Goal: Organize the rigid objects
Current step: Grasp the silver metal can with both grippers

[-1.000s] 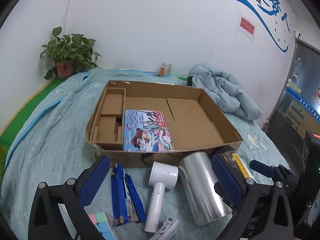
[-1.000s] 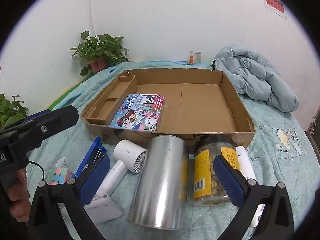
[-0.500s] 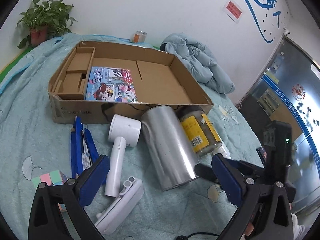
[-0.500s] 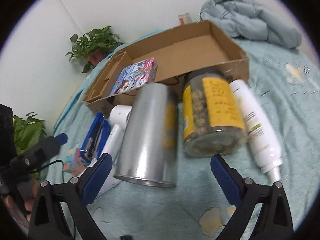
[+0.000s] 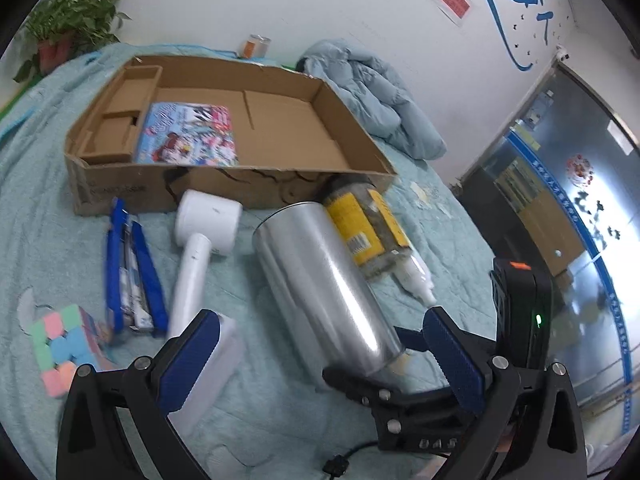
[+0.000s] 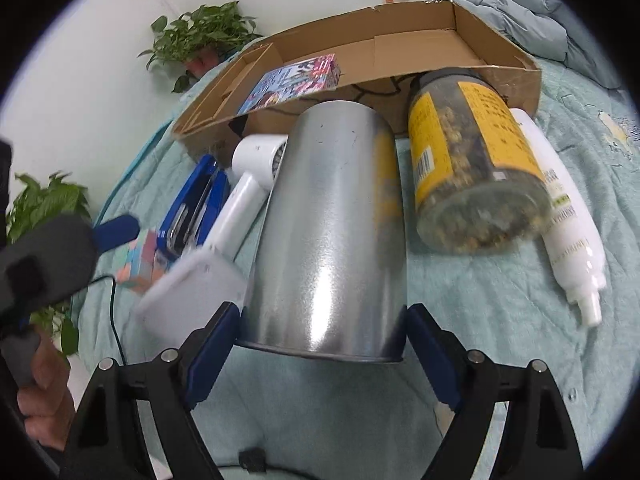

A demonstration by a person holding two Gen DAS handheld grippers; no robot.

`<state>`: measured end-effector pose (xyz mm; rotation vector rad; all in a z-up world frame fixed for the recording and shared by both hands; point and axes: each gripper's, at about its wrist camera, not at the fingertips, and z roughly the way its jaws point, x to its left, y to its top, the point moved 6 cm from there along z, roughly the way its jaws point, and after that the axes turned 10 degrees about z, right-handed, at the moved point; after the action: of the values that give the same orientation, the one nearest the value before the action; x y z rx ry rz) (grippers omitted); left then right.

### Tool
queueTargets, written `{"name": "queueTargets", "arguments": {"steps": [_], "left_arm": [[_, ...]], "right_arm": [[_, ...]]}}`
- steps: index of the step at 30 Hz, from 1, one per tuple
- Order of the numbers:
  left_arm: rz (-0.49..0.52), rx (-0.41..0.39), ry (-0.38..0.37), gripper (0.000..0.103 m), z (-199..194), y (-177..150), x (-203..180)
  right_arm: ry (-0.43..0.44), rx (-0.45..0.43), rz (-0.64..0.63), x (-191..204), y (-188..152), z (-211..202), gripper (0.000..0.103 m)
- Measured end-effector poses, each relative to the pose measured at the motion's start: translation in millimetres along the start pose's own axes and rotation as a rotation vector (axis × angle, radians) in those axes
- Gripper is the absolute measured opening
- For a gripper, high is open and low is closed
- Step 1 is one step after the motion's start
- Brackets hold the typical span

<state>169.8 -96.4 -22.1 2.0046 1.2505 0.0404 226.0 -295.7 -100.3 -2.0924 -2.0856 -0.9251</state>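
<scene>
Silver metal can [image 6: 332,232] lies between the right hand-held gripper [image 6: 320,344] fingers

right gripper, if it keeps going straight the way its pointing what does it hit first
The silver can: its open rim already sits between the right gripper fingers, which look open around it; contact is unclear. Behind it is the cardboard box.

Silver can [image 5: 324,280] lying beside yellow-labelled jar [image 5: 366,228]; left gripper [image 5: 320,364] jaws wide
</scene>
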Motion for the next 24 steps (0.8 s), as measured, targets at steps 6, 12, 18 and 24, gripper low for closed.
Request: {"name": "queueTargets", "arguments": {"steps": [6,12,18,24], "left_arm": [[-0.072,0.093,-0.124,0.102,20,-30,-23],[-0.091,0.15,-0.122,0.101,35,-48,-26],[-0.146,0.209,-0.106,0.1,50,-58,-12],[-0.169,0.257,-0.07,0.095,64,-69,-3]], "right_arm": [[-0.007,0.055,-0.182,12,-49,-38,0.085],[0.184,0.083,0.05,-15,-34,-49,0.085],[0.275,0.203,0.081,-10,-40,-17,0.08],[0.237,0.224,0.008,17,-50,-4,0.083]]}}
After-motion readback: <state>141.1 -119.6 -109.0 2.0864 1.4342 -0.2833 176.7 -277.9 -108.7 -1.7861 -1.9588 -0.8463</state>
